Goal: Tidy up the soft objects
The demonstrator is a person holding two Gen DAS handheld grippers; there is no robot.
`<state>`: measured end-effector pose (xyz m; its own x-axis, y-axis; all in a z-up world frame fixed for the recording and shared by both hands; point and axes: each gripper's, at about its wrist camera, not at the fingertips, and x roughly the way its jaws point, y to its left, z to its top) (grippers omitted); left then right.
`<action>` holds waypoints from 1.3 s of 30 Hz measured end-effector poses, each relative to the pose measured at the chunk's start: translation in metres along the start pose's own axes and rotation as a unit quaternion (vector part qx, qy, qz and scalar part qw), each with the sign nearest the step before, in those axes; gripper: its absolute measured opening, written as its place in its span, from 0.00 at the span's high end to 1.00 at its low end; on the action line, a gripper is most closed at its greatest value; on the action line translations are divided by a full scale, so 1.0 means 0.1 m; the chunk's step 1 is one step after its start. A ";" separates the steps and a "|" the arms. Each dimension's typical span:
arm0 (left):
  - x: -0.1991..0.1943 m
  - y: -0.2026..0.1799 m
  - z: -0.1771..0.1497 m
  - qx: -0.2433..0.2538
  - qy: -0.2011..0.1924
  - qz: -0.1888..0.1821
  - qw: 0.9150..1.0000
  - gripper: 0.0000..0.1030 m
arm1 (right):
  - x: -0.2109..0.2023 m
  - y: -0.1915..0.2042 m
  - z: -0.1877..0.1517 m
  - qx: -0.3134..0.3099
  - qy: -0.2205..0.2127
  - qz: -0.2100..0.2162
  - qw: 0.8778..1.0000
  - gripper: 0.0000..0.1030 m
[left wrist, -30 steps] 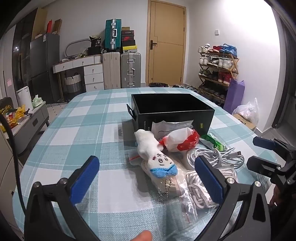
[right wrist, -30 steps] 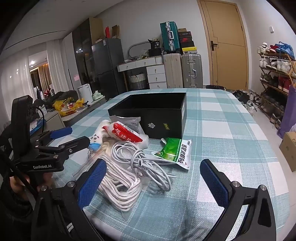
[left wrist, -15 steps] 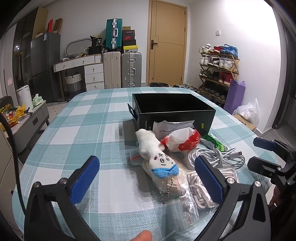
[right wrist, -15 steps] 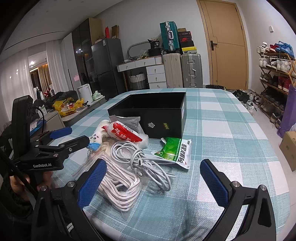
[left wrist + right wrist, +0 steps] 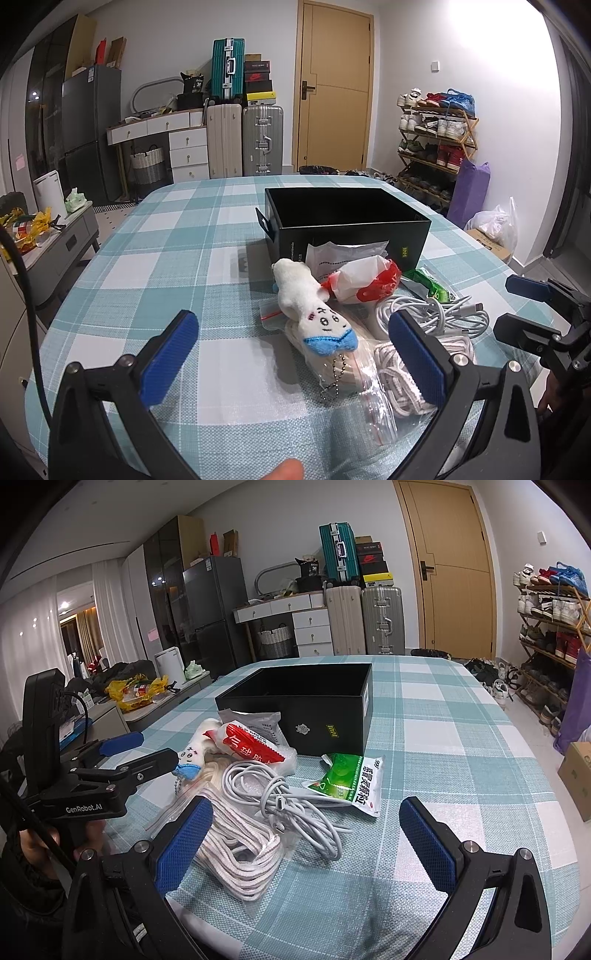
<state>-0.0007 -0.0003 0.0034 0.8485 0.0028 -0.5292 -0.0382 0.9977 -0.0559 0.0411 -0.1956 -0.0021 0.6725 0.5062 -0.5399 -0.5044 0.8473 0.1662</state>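
While almost nothing on the teal-and-white checked tablecloth [image 5: 155, 258] has shifted over the last second, the left view has drifted very slightly, so the heap sits a touch nearer the frame's right than it did, which suggests a small adjustment of aim and no contact yet. The left gripper [image 5: 295, 354] hangs with its blue pads spread wide and nothing between them, pointed at the white plush toy with a blue bottom and a ball chain [image 5: 310, 306], which lies on a clear zip bag [image 5: 365, 391] at the near edge of the heap. The right gripper [image 5: 306, 842] is likewise splayed and empty, hovering over the bundle of white braided rope [image 5: 240, 853] and the coiled white charging cable [image 5: 295, 805]. Beside these lie the red-and-white plastic packet [image 5: 251, 746], a grey printed pouch [image 5: 266, 722] behind it, and the green-and-white medicine sachet [image 5: 347, 779], all heaped just in front of the open black cardboard box [image 5: 347, 221], whose interior, as far as it shows, looks bare. Judging from this, sorting has not begun: every soft item remains outside the box, and the near stillness reads as a pause before the first pick, most likely the plush toy, which looks light and easily pinched.
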 end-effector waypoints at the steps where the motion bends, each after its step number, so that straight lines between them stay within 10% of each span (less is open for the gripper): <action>1: 0.00 0.00 0.00 0.000 -0.001 0.000 1.000 0.00 | 0.00 0.00 0.00 0.000 0.000 -0.001 1.000 0.00; 39: 0.07 0.05 0.00 -0.003 0.005 0.007 1.000 0.00 | 0.12 -0.05 -0.04 0.029 0.018 -0.004 0.999 0.00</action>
<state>0.0048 0.0047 -0.0005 0.8424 0.0156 -0.5386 -0.0525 0.9972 -0.0532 0.0493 -0.1950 -0.0128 0.6563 0.4937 -0.5705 -0.4661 0.8600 0.2079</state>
